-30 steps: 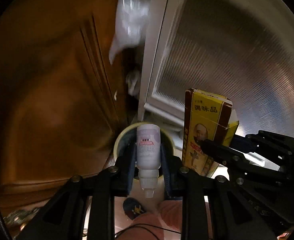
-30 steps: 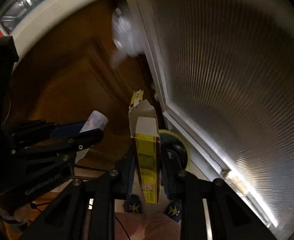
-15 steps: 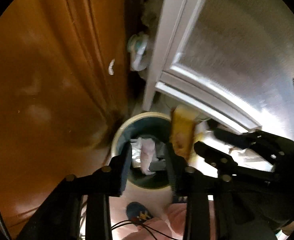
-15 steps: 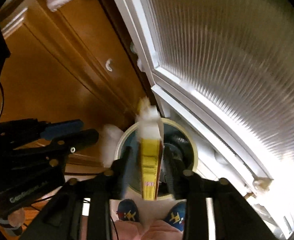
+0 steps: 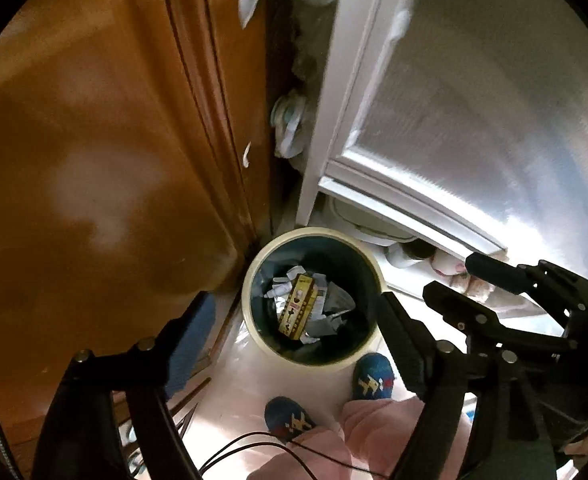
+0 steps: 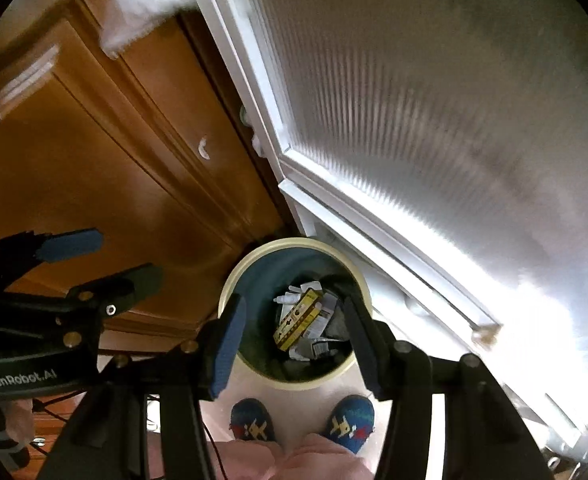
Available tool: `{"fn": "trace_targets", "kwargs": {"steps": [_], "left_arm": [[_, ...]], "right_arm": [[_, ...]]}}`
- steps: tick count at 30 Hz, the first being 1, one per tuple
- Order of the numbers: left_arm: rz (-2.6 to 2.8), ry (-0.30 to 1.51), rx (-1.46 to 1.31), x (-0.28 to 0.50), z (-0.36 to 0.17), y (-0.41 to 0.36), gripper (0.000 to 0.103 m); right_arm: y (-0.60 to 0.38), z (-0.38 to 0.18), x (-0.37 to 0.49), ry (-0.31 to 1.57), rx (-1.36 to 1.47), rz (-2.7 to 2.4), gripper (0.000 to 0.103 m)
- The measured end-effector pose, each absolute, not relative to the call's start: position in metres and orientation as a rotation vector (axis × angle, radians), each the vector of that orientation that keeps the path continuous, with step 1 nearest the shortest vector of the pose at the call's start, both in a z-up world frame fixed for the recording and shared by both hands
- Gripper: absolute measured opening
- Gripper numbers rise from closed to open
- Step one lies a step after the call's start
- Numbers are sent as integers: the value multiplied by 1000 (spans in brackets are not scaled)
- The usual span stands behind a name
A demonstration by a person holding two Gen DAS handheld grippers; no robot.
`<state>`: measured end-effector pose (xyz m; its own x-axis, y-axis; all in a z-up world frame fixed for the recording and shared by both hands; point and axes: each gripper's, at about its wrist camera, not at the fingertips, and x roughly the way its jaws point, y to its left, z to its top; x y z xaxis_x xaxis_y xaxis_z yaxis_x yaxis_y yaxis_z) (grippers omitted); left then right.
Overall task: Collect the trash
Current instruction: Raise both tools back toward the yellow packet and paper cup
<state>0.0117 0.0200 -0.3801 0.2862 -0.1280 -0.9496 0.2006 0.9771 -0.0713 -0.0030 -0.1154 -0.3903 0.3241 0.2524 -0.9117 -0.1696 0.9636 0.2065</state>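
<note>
A cream-rimmed trash bin (image 5: 249, 312) stands on the floor below both grippers. Inside it lie the yellow seasoning box (image 5: 298, 312), a small white bottle (image 5: 279, 289) and other scraps. My left gripper (image 5: 296, 300) hangs above the bin; its jaws are opening and nothing is between them. In the right wrist view the bin (image 6: 229, 280) holds the same yellow box (image 6: 296, 318) and bottle (image 6: 283, 299). My right gripper (image 6: 294, 304) is over the bin too, its jaws opening and empty. Each gripper shows in the other's view: right gripper (image 5: 450, 276), left gripper (image 6: 123, 256).
A brown wooden cabinet door (image 5: 93, 160) rises left of the bin, and a white-framed ribbed glass door (image 5: 454, 100) right of it. The person's blue slippers (image 6: 253, 424) and pink trouser legs stand just before the bin. A white bag (image 6: 141, 4) hangs at the top.
A second ago the left gripper held the white bottle and the right held the yellow box. Both jaws have spread, both items now lie in the bin, and both grippers have sunk towards it.
</note>
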Motion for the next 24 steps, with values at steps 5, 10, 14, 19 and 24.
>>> {"fn": "trace_targets", "kwargs": {"steps": [5,10,14,19,24], "left_arm": [[-233,1260,68,-6,-336,15,88],[-272,1245,56,-25,-279,10,90],[-327,1202,76,-35,-225,2,99],[-397,1104,127,-38,-155,-9,102],[-448,942,212,-36,-83,-21,102]], "right_arm": [[-124,-351,-19,1216,66,273,52],[-130,-302,-33,1211,33,277,52],[-134,-256,-44,1199,23,286,52],[-138,-190,-55,1134,16,271,52],[-146,-129,-61,1047,30,222,52]]}}
